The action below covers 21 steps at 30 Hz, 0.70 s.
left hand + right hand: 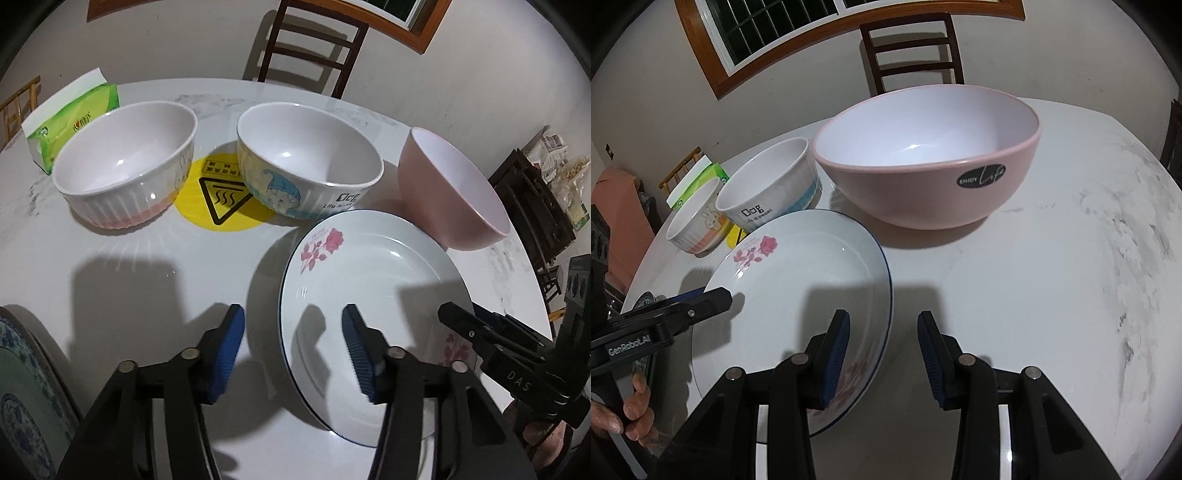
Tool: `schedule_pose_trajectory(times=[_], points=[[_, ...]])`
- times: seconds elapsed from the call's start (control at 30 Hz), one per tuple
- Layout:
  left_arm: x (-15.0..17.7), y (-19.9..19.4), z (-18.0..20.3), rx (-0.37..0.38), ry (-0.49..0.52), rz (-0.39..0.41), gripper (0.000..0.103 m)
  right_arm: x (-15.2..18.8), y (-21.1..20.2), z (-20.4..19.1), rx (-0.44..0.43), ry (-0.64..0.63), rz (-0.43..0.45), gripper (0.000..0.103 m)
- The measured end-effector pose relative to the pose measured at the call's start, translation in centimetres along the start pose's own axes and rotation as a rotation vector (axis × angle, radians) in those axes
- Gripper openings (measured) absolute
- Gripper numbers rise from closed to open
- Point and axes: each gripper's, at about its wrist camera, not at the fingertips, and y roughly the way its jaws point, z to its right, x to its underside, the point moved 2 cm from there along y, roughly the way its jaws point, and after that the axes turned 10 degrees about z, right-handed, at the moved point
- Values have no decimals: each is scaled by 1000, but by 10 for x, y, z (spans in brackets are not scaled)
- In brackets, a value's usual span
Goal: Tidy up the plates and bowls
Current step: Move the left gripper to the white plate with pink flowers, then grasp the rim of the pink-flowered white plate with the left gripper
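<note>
A white plate with pink roses (369, 295) (812, 273) lies on the white table. My left gripper (293, 332) is open, its jaws astride the plate's left rim, just above it. My right gripper (882, 343) is open astride the plate's right rim; it also shows in the left wrist view (476, 328). Behind the plate stand a large pink bowl (454, 192) (931, 162), a white bowl with a blue cartoon (310, 166) (772, 184) and a ribbed bowl with a pink base (125, 162) (698, 225).
A blue-patterned plate (22, 398) lies at the left table edge. A yellow warning mat (221, 199) lies between the two small bowls. A green tissue pack (70, 122) stands at the far left. A dark chair (912, 51) stands behind the table.
</note>
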Motion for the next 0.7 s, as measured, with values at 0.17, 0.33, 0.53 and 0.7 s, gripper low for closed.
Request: schedule_pose_trajectory(times=[0.17, 0.33, 0.53, 0.7], points=[[3, 5, 0, -7, 19, -18, 38, -1, 1, 2, -5, 6, -5, 30], [2, 5, 0, -9, 28, -13, 37, -1, 2, 2, -12, 2, -10, 25], [5, 7, 3, 7, 49, -24, 19, 1, 3, -2, -30, 10, -18, 17], [4, 7, 2, 3, 32, -30, 16, 1, 2, -3, -23, 12, -22, 17]])
